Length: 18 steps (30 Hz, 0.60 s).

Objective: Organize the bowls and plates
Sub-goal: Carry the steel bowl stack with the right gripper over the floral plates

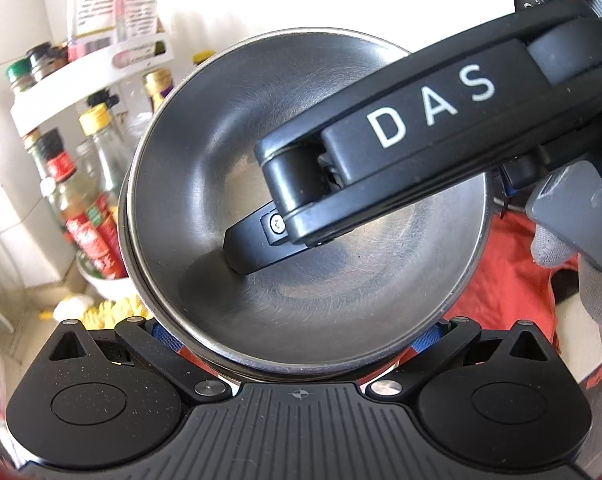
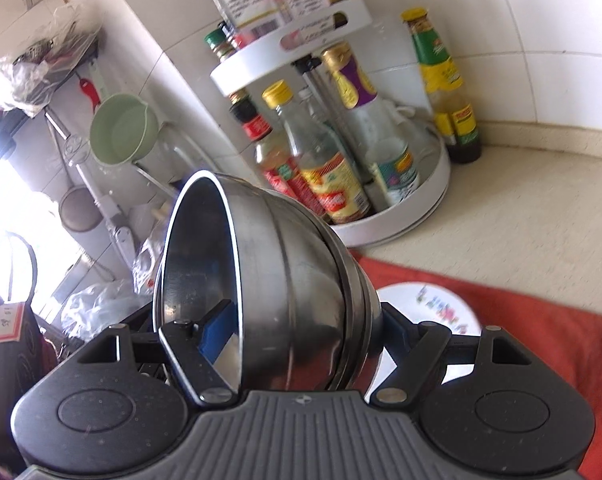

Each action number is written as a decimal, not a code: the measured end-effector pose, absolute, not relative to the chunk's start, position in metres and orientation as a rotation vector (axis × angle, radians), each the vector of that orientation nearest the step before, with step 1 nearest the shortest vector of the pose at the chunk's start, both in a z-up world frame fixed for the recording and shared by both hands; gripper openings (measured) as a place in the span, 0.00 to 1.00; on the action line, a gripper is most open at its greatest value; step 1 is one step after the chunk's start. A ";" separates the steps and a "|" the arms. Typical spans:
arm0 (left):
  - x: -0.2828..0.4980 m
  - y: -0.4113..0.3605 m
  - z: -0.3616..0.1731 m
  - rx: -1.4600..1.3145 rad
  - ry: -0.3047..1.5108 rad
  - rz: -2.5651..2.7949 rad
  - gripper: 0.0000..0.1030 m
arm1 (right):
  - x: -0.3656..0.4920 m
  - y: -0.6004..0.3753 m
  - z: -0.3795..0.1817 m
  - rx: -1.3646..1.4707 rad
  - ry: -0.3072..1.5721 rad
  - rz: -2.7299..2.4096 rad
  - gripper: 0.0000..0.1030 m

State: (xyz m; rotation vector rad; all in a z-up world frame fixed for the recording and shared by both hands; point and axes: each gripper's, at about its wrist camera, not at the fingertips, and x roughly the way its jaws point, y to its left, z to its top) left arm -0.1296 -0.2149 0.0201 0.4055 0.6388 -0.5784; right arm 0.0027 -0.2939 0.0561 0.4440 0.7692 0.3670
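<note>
Basically the steel bowls (image 2: pixel 293 280) are a nested stack, several rims showing, held tilted on its side in the air over the red cloth (image 2: pixel 541 320), w/ the condiment rack (image 2: pixel 429 200) behind. The right gripper (image 2: pixel 305 332) pinches the stack's wall near the rim, one blue pad inside the top bowl, the other outside.

Handling, my guess: light, stiff, not fragile, but polished steel is slick and nested bowls can slide apart or rotate in a wall pinch. Best hold is across the rim, deep enough to catch all the layers.

The left gripper (image 1: pixel 295 340) has its jaws spread either side of the stack's lower edge; can't tell if the pads press on it, as the bowls cover the tips. The exact bowl count is unclear. The patterned plate (image 2: pixel 441 308) on the cloth is partly hidden behind the right gripper's fingers.
</note>
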 end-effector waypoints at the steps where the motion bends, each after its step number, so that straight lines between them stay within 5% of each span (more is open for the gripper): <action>1: -0.134 -0.214 0.019 0.406 0.644 -0.574 1.00 | 0.001 -0.291 0.054 0.446 0.775 0.372 0.72; 18: -0.163 -0.202 -0.008 0.446 0.728 -0.534 1.00 | -0.009 -0.282 0.021 0.510 0.871 0.393 0.73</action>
